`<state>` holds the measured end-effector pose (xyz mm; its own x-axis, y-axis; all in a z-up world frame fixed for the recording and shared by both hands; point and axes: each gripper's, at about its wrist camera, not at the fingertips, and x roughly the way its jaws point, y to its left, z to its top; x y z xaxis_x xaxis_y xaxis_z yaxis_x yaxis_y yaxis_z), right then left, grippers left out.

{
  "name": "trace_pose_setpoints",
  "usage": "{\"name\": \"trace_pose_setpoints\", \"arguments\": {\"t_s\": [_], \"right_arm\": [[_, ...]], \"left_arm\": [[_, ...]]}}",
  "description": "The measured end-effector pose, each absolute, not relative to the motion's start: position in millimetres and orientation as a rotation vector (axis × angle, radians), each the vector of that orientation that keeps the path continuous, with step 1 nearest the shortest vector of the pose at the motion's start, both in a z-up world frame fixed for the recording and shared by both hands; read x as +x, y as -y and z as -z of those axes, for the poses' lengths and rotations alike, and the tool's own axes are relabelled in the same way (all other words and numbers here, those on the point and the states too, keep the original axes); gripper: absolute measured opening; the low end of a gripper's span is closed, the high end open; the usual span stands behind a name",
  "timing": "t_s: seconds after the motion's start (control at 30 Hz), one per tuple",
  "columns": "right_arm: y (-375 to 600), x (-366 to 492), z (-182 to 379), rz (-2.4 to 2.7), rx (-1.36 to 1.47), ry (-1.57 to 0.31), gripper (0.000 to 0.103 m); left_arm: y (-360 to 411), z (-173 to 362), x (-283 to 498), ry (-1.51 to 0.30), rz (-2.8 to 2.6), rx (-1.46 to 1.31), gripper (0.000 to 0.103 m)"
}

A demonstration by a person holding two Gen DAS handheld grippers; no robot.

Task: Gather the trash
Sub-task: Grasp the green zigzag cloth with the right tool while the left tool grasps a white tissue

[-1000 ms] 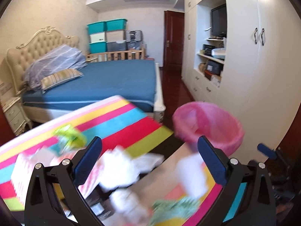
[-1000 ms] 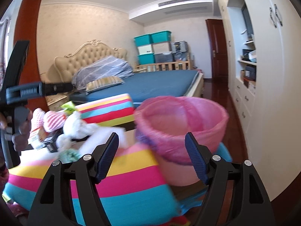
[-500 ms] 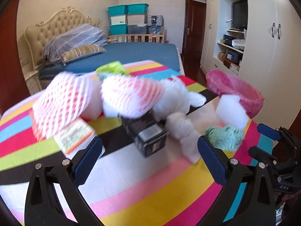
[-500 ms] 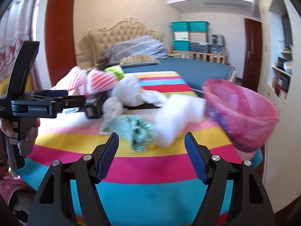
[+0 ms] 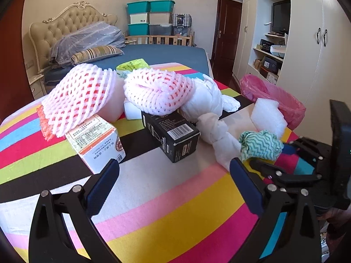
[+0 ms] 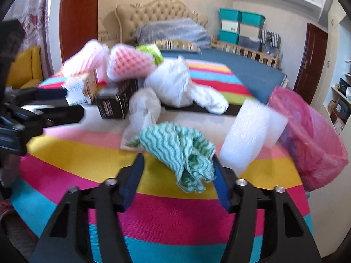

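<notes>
straddling green rag (image 6: 182,151), right claw (image 6: 177,171) spread

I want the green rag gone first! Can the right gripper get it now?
Probably yes. The right gripper is open, and the crumpled green rag sits just ahead of its fingertips on the striped cloth, with nothing between. The white foam block stands off to one side.

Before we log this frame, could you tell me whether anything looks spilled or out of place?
Nothing is spilled. The pink-lined bin looks tilted at the table's edge, and the trash pile, including the green cloth, lies loose on the striped tablecloth.
</notes>
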<state>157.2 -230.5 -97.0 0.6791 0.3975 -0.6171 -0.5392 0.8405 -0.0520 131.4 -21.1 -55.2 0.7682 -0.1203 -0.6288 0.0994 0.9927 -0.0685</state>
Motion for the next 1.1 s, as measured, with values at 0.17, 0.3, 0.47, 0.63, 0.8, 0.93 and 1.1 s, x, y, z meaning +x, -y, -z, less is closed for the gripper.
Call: {"name": "trace_pose_setpoints", "arguments": {"t_s": [0.17,0.3,0.47,0.63,0.8,0.93,1.1], "right_arm": [[239,142,96,-0.531,-0.236,-0.587,0.015],[254,123,90,-0.541,-0.204,-0.541,0.014],[281,113,79,-0.514,-0.159,-0.51,0.014],[296,111,78,-0.48,-0.124,-0.494,0.014],[306,112,80,-0.471,-0.091,-0.492,0.014],[311,112,80,-0.469,-0.078,-0.492,0.014],[312,111,82,-0.47,-0.073,-0.493,0.014]], "left_arm": [[23,58,130,-0.693,0.128,-0.037,0.097],[33,59,131,-0.703,0.156,-0.023,0.091],[56,59,138,-0.716,0.207,-0.004,0.089],[86,67,160,-0.761,0.238,0.016,0.078],[102,73,187,-0.809,0.214,0.021,0.07],[107,81,208,-0.876,0.163,0.029,0.063],[109,79,205,-0.859,0.234,0.019,0.019]]}}
